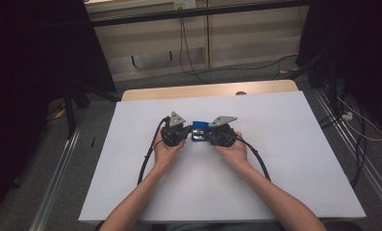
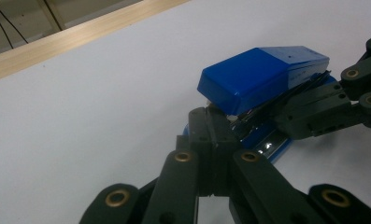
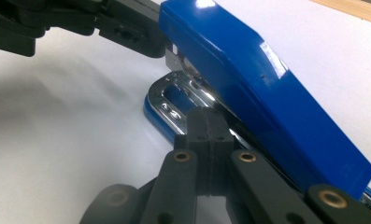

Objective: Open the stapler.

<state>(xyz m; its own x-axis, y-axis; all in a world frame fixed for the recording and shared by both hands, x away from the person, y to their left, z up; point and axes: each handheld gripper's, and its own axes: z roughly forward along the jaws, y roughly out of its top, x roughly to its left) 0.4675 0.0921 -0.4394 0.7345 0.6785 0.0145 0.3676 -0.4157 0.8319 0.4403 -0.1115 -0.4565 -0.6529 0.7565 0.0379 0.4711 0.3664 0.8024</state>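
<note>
Blue stapler is set near the centre of the white worktop, lid raised. Left gripper is closed, tips pressed against the stapler's front end from 9 o'clock. Right gripper is closed too, tips touching its metal base from 3 o'clock.

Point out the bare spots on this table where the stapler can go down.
The white table top is bare to the right of the right tongs, to the left of the left tongs, and along the far strip toward the wooden edge. It is crowded only at the centre, where both shut tongs meet at the blue stapler, and near the forearms.
</note>
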